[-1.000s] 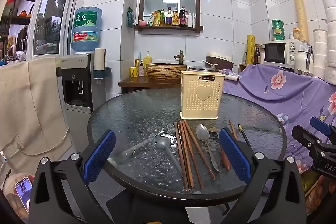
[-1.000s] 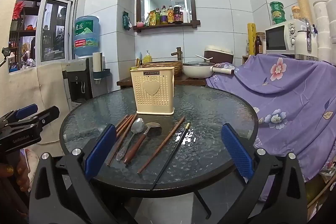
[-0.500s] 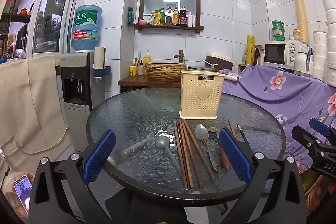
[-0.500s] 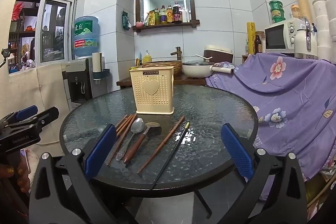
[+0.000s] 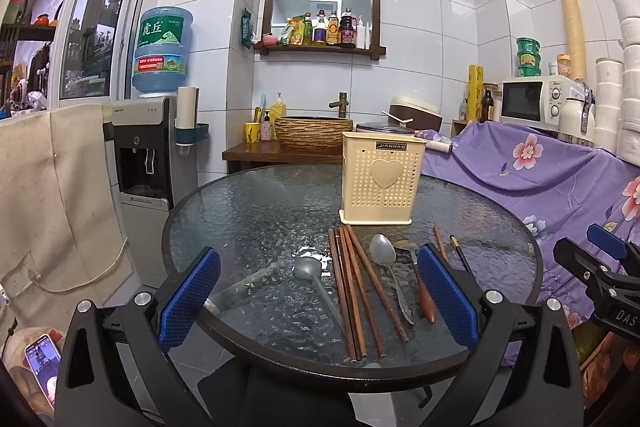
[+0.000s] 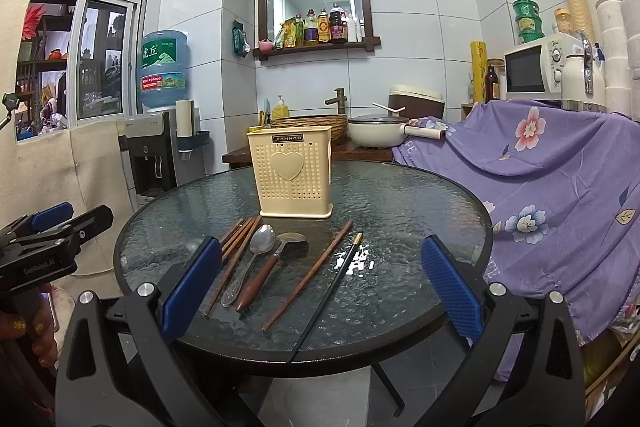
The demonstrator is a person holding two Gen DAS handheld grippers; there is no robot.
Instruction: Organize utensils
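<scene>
A cream perforated utensil holder with a heart stands upright on the round glass table. In front of it lie several brown chopsticks, a metal spoon, a wooden-handled spoon, a lone brown chopstick, a black chopstick and a grey ladle. My left gripper is open, held near the table's front edge with nothing between its fingers. My right gripper is open and likewise holds nothing.
A water dispenser stands left of the table and a purple flowered cloth covers furniture on the right. Behind are a wooden counter with a woven basin, a pot and a microwave. A phone shows low left.
Both grippers have edged slightly closer to the table; the utensils and holder lie unmoved and both grippers stay open.
</scene>
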